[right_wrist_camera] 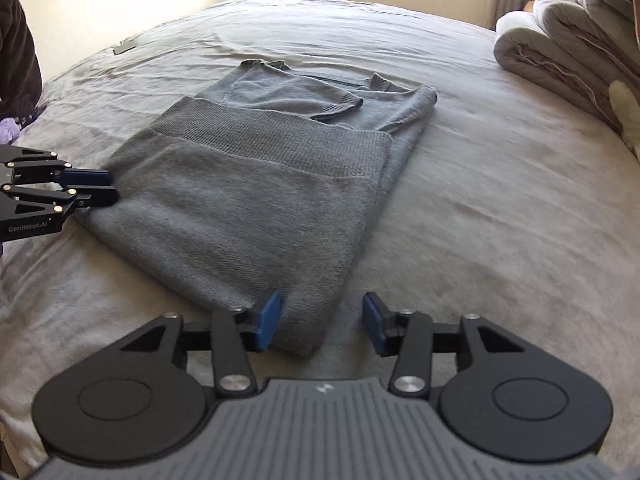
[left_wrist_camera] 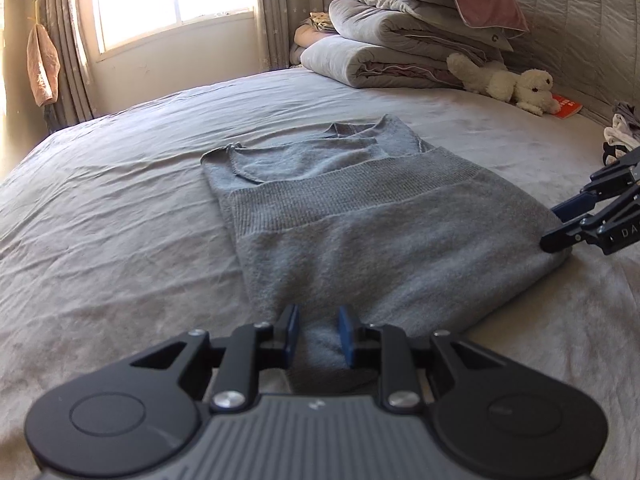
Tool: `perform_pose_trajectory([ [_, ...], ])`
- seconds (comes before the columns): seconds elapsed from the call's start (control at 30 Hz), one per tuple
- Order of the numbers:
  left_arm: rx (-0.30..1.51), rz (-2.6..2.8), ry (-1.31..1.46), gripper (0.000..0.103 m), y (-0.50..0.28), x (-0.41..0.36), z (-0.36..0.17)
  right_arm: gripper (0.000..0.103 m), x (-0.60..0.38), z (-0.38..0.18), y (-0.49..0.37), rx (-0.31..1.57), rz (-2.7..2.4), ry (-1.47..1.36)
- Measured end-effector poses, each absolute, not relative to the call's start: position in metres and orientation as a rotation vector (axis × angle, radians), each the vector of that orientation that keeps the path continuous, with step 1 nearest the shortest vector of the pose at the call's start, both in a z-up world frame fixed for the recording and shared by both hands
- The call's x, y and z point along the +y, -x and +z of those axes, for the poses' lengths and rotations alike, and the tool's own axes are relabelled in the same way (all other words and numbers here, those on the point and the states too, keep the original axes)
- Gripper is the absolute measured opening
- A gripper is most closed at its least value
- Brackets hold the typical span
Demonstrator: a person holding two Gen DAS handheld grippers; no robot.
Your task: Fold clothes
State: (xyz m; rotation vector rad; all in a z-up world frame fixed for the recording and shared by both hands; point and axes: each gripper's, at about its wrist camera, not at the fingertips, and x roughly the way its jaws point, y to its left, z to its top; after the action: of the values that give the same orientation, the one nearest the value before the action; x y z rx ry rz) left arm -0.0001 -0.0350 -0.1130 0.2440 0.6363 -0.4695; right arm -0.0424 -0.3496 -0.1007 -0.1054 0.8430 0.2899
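Observation:
A grey knit sweater [left_wrist_camera: 360,232] [right_wrist_camera: 248,184] lies folded on the bed sheet [left_wrist_camera: 100,208], its ribbed hem turned up across the middle. My left gripper [left_wrist_camera: 318,330] is open at the near corner, and flat fabric lies between its blue pads [left_wrist_camera: 346,332]. In the right wrist view the left gripper [right_wrist_camera: 112,187] rests low at the sweater's left edge. My right gripper [right_wrist_camera: 322,322] is open over the other near corner; the cloth touches only the left pad [right_wrist_camera: 270,318]. The right gripper [left_wrist_camera: 550,226] also shows at the sweater's right edge.
Folded quilts and a pink pillow [left_wrist_camera: 400,40] are stacked at the head of the bed, with a white plush toy [left_wrist_camera: 508,84] and an orange book [left_wrist_camera: 566,106] beside them. Loose clothes [left_wrist_camera: 620,136] lie at the far right. A small dark object [right_wrist_camera: 124,48] sits on the sheet beyond the sweater.

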Motion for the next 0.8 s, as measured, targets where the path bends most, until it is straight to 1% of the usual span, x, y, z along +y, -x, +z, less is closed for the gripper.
perform_pose_trajectory([
  [0.3,0.669,-0.445,-0.191,0.024,-0.007,-0.016,-0.115,0.049,-0.354,-0.104,0.038,0.864,0.285,0.035],
  [0.33,0.672,-0.436,-0.19,0.029,-0.007,-0.014,-0.115,0.049,-0.354,-0.104,0.038,0.864,0.284,0.036],
  [0.37,0.674,-0.428,-0.188,0.037,-0.008,-0.012,-0.115,0.049,-0.355,-0.103,0.038,0.865,0.284,0.034],
  [0.4,0.678,-0.429,-0.179,0.038,-0.008,-0.01,-0.115,0.049,-0.356,-0.103,0.039,0.866,0.283,0.032],
  [0.8,0.71,-0.386,-0.157,0.038,-0.007,0.014,-0.105,0.05,-0.38,-0.093,0.048,0.853,0.161,0.05],
])
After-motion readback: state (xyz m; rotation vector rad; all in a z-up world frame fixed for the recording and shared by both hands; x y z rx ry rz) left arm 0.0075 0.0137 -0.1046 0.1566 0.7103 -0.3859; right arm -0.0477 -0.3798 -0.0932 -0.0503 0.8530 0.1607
